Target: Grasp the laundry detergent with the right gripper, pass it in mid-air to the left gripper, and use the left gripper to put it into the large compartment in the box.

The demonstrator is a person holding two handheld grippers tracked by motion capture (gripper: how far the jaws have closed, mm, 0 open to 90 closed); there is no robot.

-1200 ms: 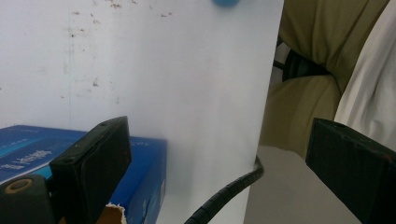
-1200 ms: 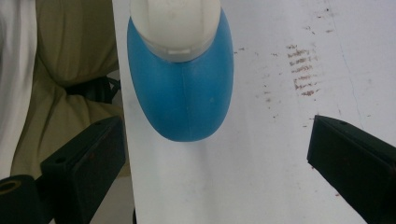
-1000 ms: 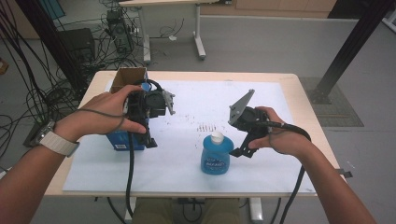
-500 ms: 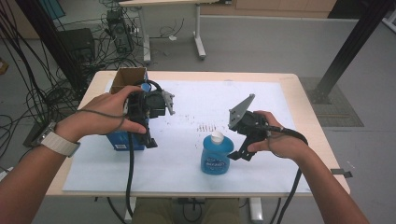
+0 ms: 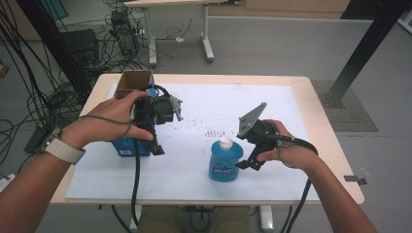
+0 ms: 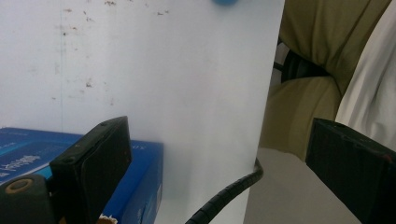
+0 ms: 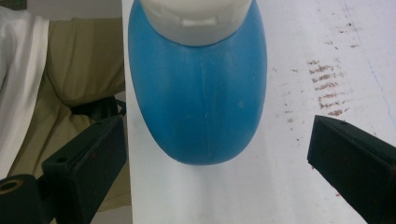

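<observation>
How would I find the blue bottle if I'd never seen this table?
Look at the white sheet covering the table, near its front edge. The blue bottle stands upright there, right beside the right claw. Unlike the flat blue box at the left, it is rounded with a white cap.

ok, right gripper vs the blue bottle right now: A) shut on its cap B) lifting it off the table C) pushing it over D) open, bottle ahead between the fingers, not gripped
D: in the right gripper view the right gripper is wide open, and the bottle stands ahead, clear of both fingers.
</observation>
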